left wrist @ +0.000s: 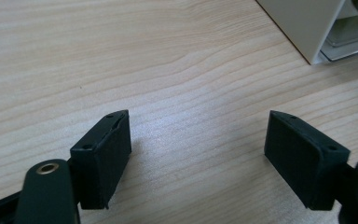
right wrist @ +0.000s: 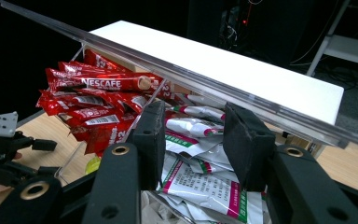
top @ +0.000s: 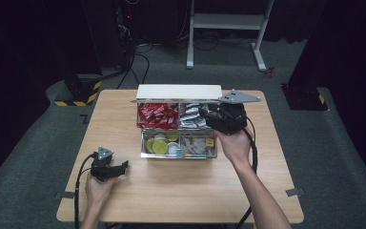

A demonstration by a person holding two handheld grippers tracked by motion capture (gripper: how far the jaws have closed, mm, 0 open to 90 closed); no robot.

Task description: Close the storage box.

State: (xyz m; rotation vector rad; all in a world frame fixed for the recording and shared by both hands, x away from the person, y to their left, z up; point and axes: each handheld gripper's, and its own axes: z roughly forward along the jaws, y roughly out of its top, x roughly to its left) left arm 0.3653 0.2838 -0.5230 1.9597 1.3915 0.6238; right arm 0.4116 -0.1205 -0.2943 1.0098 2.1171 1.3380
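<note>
At the left of the high view the left hand-held gripper (top: pixel 123 166) is held low over the bench (top: pixel 124 200), well apart from the organiser box (top: pixel 178 90). Its jaws are pointed toward the right and are spread wide with nothing between them; in the left gripper view bare wood is seen between the two black pads (left wrist: pixel 103 156), and a white corner of the box (left wrist: pixel 307 25) is seen at the upper right.

The box is set near the far middle of the bench, its long axis running left to right. The red coffee sticks (top: pixel 158 116) are piled in its rear left compartment; in the right gripper view (right wrist: pixel 98 84) their long axes are seen to run mostly sideways. The silver sachets (top: pixel 190 117) are kept in the rear right compartment, with the round yellow and white capsules (top: pixel 161 143) in front at the left.

At the right the right hand-held gripper (top: pixel 205 114) is held over the sachet compartment, pointed left. In the right gripper view its jaws (right wrist: pixel 193 140) are seen narrowly parted just above the sachets (right wrist: pixel 200 186), which lie directly below and between the pads; none is seen to be clamped.
</note>
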